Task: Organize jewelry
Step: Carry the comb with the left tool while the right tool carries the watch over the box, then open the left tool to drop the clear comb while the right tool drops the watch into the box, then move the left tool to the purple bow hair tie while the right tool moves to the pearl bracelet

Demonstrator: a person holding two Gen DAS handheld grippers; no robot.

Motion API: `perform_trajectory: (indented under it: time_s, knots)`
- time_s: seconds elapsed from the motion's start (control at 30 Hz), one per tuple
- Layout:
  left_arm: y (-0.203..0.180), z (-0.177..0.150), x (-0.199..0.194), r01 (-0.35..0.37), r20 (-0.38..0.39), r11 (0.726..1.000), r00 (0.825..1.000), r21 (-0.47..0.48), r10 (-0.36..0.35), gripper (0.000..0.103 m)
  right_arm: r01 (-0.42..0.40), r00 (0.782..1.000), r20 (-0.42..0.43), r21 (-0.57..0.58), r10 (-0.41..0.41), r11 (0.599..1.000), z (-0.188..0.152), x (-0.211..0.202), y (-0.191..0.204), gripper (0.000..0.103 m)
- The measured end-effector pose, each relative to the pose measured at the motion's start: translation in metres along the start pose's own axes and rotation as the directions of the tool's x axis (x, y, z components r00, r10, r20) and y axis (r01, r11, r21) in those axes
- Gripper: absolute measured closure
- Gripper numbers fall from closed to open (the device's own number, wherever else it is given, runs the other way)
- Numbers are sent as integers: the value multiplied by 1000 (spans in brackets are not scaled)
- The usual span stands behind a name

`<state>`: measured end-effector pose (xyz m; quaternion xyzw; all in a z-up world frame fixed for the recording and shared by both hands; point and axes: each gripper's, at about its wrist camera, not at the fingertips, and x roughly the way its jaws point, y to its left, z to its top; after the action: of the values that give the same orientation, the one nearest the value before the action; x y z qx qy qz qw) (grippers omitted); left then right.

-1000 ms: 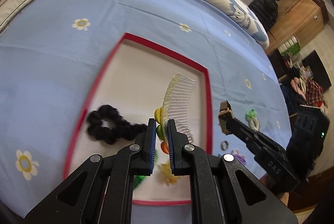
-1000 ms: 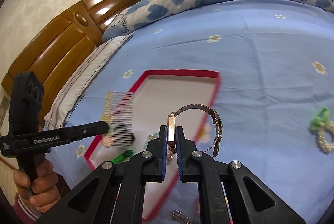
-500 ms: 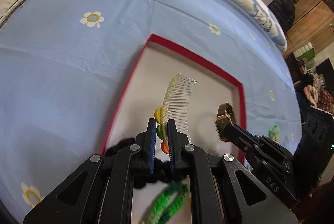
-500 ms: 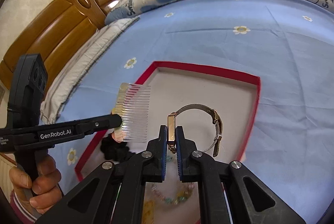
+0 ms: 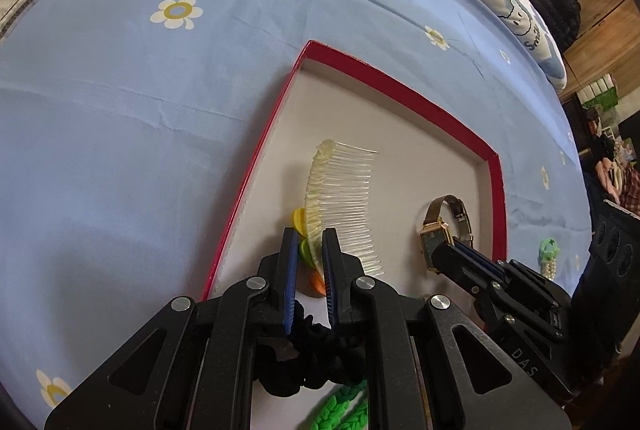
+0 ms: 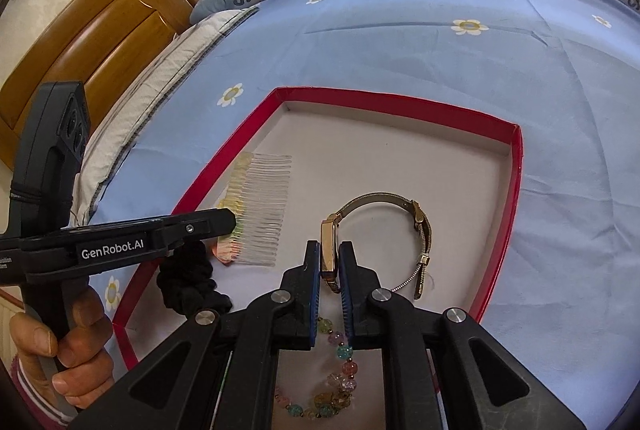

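A red-rimmed tray (image 5: 394, 81) (image 6: 404, 102) with a pale floor lies on the blue bedsheet. My left gripper (image 5: 311, 242) is shut on a clear hair comb (image 5: 344, 201) with coloured petals, holding it over the tray's left part; it also shows in the right wrist view (image 6: 264, 205). My right gripper (image 6: 330, 258) is shut on a gold watch (image 6: 384, 230) by its case, low over the tray's right part. The watch also shows in the left wrist view (image 5: 444, 230).
A black scrunchie (image 6: 188, 282) (image 5: 316, 350), a bead bracelet (image 6: 332, 378) and a green braided band (image 5: 344, 406) lie in the tray's near part. A pearl piece with a green bow (image 5: 548, 254) lies on the sheet right of the tray. A wooden headboard (image 6: 100, 29) stands at left.
Both grippers moved forward over the tray with their items and sit lower over its floor. The comb and watch stay gripped.
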<state>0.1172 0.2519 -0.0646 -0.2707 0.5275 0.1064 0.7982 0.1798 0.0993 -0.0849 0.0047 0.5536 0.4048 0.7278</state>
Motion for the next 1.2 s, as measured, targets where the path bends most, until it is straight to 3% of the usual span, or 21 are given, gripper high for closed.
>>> perform_trajectory:
  time_s: [0.23,0.37,0.57,0.87,1.2]
  knots:
    - [-4,0,-1,-14,-9,1000,1000,-2,14,91,-6,1000,3,6,6,1000,1,-2,-1,88]
    - [-6,-2,-10,9,0,1000,1000,-16,-9,79,-6,1000,22,15,6,1000,2,-10,-1,70]
    - [-16,-12,-34,33,37,999,999,1,-33,79,-13,997,76,49,9,999,-4,-41,-6,69]
    - [-48,-46,-50,85,26,996,996,41,-86,79,8,985,168,165,-37,986,-47,-113,-39,65]
    - [-102,-85,-59,127,-9,976,992,176,-128,79,96,967,202,287,-158,953,-103,-171,-86,61]
